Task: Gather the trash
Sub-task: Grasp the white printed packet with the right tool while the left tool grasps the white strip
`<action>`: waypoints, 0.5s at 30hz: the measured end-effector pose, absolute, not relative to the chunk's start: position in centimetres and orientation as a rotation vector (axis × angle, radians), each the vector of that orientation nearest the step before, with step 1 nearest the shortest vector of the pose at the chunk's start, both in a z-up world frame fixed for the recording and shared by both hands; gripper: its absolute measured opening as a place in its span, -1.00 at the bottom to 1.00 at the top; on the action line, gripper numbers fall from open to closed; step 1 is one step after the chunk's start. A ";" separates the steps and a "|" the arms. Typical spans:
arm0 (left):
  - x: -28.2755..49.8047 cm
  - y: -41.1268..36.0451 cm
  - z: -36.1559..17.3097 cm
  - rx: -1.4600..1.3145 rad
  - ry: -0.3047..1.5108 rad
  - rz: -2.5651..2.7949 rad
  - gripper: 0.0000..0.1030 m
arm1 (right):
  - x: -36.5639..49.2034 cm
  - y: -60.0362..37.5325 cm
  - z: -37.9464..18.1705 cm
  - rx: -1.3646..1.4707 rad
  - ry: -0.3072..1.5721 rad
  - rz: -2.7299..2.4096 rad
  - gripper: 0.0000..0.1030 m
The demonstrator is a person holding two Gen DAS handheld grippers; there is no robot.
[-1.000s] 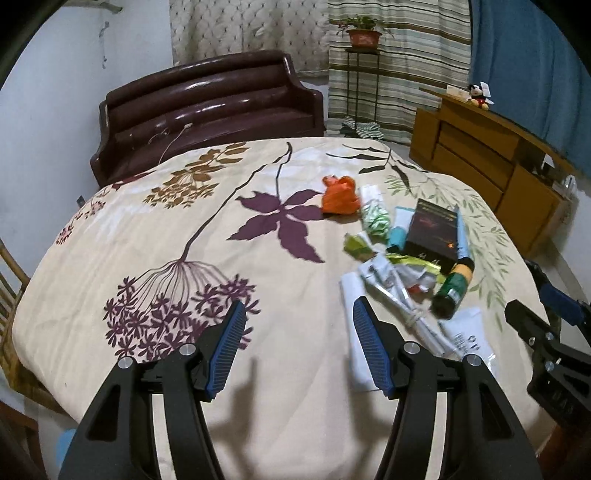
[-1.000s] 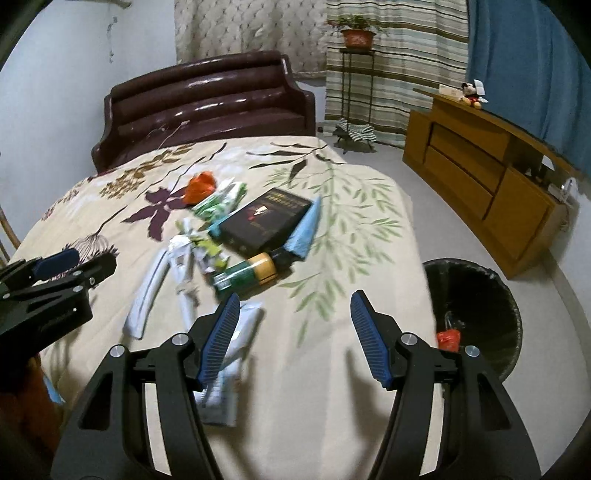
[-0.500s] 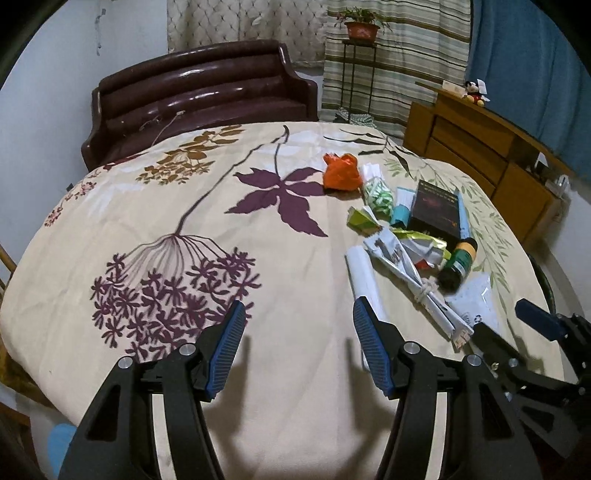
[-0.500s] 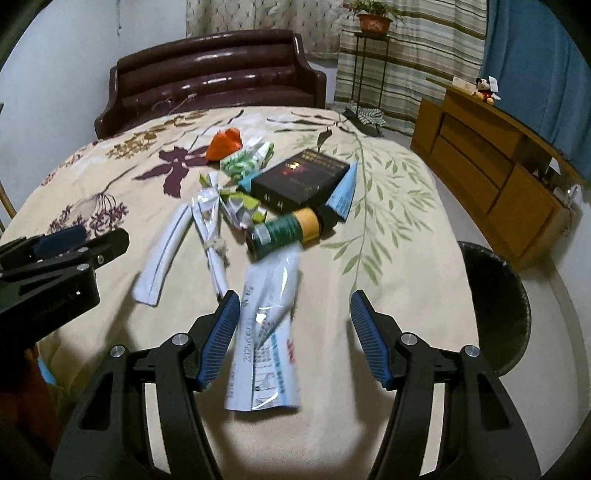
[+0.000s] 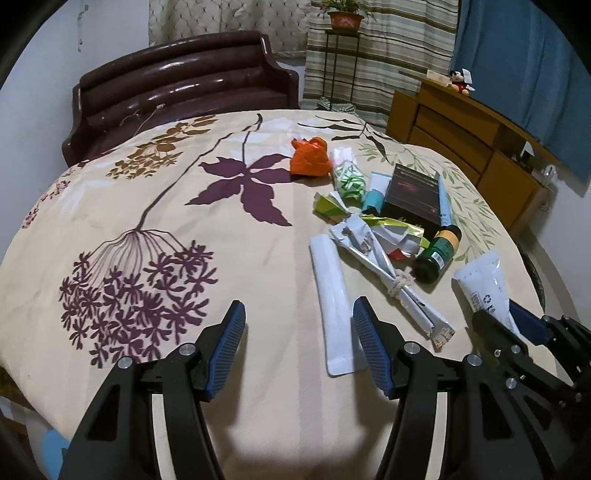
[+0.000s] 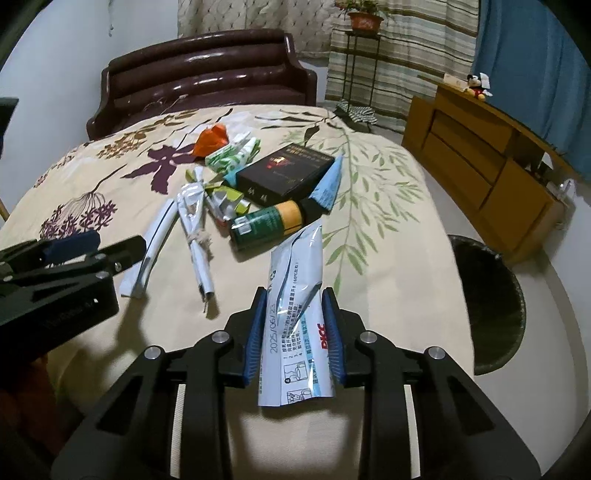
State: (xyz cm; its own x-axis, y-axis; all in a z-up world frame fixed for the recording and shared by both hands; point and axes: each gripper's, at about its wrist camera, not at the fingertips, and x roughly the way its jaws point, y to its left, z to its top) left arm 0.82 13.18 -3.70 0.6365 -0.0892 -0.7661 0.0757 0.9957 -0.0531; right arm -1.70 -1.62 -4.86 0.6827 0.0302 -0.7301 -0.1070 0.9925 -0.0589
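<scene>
In the left wrist view, the left gripper (image 5: pixel 297 345) hovers with jaws wide and empty over the floral bedspread (image 5: pixel 147 221), beside a flat white paper sleeve (image 5: pixel 330 295). In the right wrist view, the right gripper (image 6: pixel 295 332) is closing, its blue pads pressing the white-and-blue printed plastic pouch (image 6: pixel 297 306) near the bed's edge, the black round bin (image 6: pixel 487 295) off to its right.

A maroon sofa (image 6: pixel 207 70), a wooden dresser (image 6: pixel 480 158) (toy on top, possibly a mouse), striped curtains (image 6: pixel 406 33).
</scene>
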 end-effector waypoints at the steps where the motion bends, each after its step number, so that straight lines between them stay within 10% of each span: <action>1: 1.0 13.1 -3.8 -0.019 0.880 -0.098 0.17 | -1.7 -1.7 -4.8 -0.098 0.814 0.074 -0.43; 9: 2.0 12.4 -4.5 -0.017 0.907 -0.114 0.17 | -1.3 -2.7 -4.6 -0.086 0.804 0.045 -0.43; 15: 2.1 11.9 -4.6 0.018 0.891 -0.117 -0.23 | -1.2 -3.2 -4.3 -0.075 0.796 0.033 -0.43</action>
